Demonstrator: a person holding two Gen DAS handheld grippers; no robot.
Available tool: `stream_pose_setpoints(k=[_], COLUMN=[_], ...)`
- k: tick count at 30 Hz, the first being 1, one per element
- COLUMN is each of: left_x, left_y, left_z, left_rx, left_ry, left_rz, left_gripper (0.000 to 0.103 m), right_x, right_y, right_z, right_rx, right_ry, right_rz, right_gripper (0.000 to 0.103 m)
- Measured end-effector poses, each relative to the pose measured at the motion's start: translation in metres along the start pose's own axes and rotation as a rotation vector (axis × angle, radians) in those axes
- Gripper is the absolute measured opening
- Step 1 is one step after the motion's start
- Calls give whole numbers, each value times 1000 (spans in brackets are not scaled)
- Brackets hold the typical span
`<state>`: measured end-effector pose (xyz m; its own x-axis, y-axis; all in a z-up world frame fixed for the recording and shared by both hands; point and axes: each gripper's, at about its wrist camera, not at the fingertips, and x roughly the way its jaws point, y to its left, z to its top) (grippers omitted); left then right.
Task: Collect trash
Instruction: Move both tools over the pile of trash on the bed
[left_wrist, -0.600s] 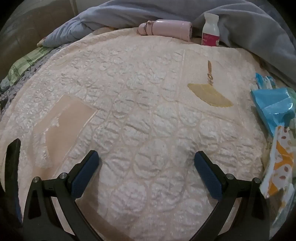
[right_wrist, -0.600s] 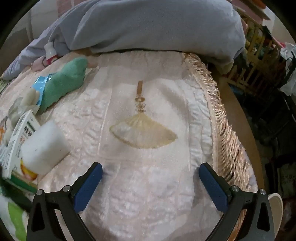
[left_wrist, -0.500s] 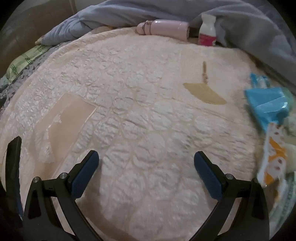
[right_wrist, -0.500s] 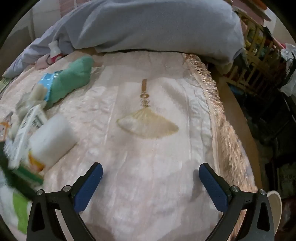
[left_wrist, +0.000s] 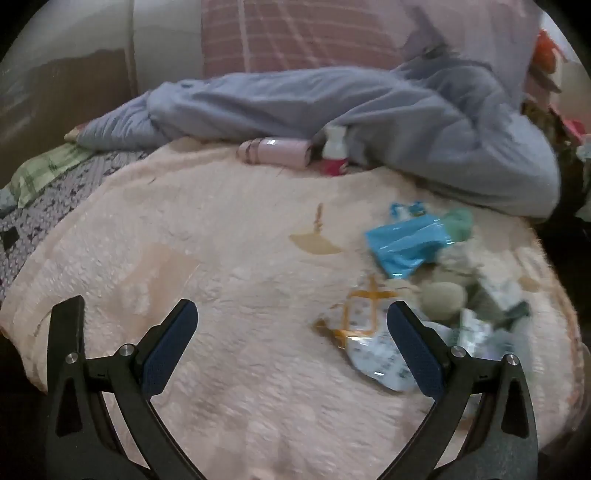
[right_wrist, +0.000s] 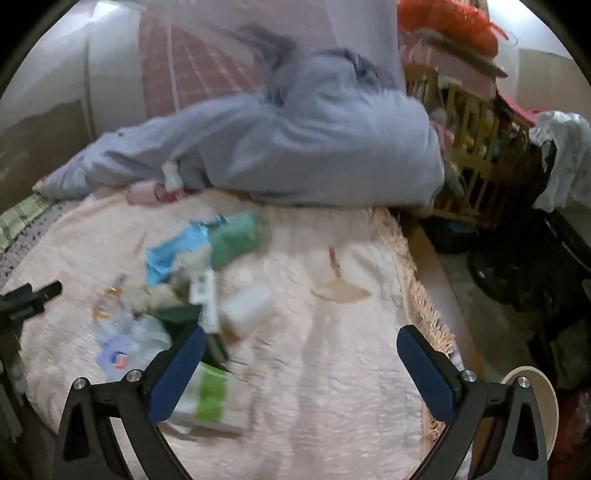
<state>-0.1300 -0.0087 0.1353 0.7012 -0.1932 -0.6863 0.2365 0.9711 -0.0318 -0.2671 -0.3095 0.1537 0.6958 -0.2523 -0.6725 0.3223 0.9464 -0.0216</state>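
Observation:
A heap of trash lies on a cream quilted bedspread (left_wrist: 240, 295). It holds a blue plastic wrapper (left_wrist: 402, 240), an orange-and-white packet (left_wrist: 369, 332), a white block (right_wrist: 245, 306), a green roll (right_wrist: 234, 238) and a green-and-white packet (right_wrist: 210, 402). My left gripper (left_wrist: 291, 339) is open and empty, above the bedspread, left of the heap. My right gripper (right_wrist: 299, 365) is open and empty, with its left finger over the green-and-white packet. The frames are blurred.
A grey-blue quilt (left_wrist: 369, 110) is piled along the back. A pink bottle (left_wrist: 275, 151) and a small white bottle (left_wrist: 334, 147) lie against it. The bed's fringed right edge (right_wrist: 417, 280) drops to a cluttered floor with a wooden rack (right_wrist: 472, 122) and a white bowl (right_wrist: 546, 410).
Both grippers have pulled back and up, so both views now take in the whole bed and wall. The trash heap has come into fuller view. Both grippers stay open.

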Motion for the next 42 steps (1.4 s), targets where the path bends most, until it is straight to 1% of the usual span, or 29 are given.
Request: stream_pose_setpoints(k=[2,4,7,13,18,32,42], left_x=[-12,-25,-43,-62,-67,-74,-75], left_y=[-11,-20,-28,-46,-55,-64,-68], left_z=[-3,-4,-4,-8,-6,-5,-6], left_rx=[7,24,55,74,71,75,77], left_ry=[-27,-54,-86,-126,-140,-168,-166], left_rz=[-15,-29,-47,-79,-92,-87,-89], left_gripper=[102,102,102,102,102,102,102], right_x=[-13,-23,-31,-35,-40,-46,-48], right_y=[7,15,24,22,20,16,17], right_z=[2,8,15,14,12,12,13], right_rx=[-4,-17,-14,22,37,45,40], right_ry=[-21,-36,-52,-64,-79,-99,-112], right_rz=[15,11,18,37,34,25,26], right_gripper=[103,103,103,103,103,103,103])
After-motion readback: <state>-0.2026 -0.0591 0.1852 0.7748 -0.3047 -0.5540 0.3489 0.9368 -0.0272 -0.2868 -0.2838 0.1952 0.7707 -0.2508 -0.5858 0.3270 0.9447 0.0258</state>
